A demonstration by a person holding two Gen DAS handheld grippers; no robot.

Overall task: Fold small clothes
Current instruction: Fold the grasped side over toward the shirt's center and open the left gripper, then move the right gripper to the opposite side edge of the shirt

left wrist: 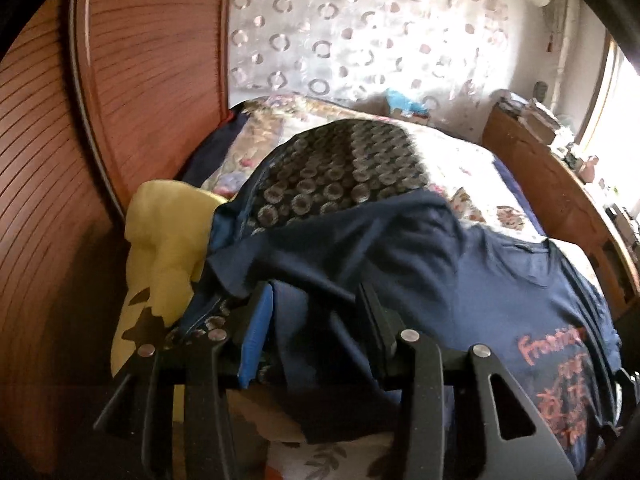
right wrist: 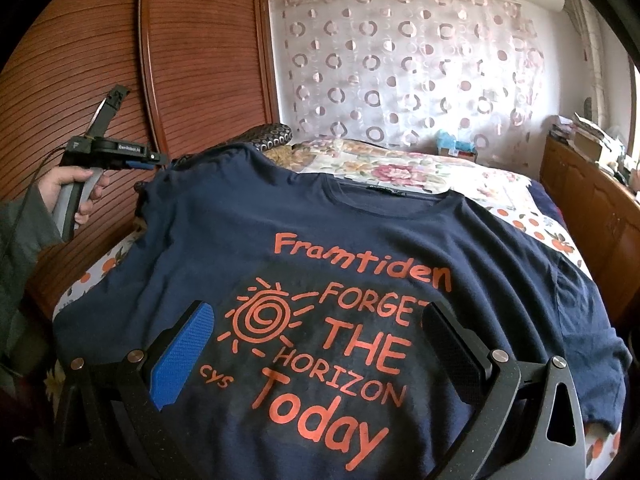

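A navy T-shirt (right wrist: 360,240) with orange print lies face up on the bed; in the left wrist view its printed side (left wrist: 520,280) runs off to the right. My left gripper (left wrist: 314,296) is at the shirt's left sleeve. Navy sleeve fabric (left wrist: 320,248) lies loosely between its blue pad (left wrist: 256,332) and black pad (left wrist: 374,320) and drapes over the left fingertip; the jaws stand apart. In the right wrist view a hand holds that left gripper (right wrist: 158,160) at the shirt's far left corner. My right gripper (right wrist: 320,344) hovers open over the print, holding nothing.
A yellow garment with dark stars (left wrist: 168,232) and a dark circle-patterned cloth (left wrist: 332,168) lie beyond the sleeve. The floral bedsheet (right wrist: 400,172) extends to a curtain. A wooden wardrobe (right wrist: 200,60) stands close on the left, a cluttered wooden cabinet (right wrist: 592,200) on the right.
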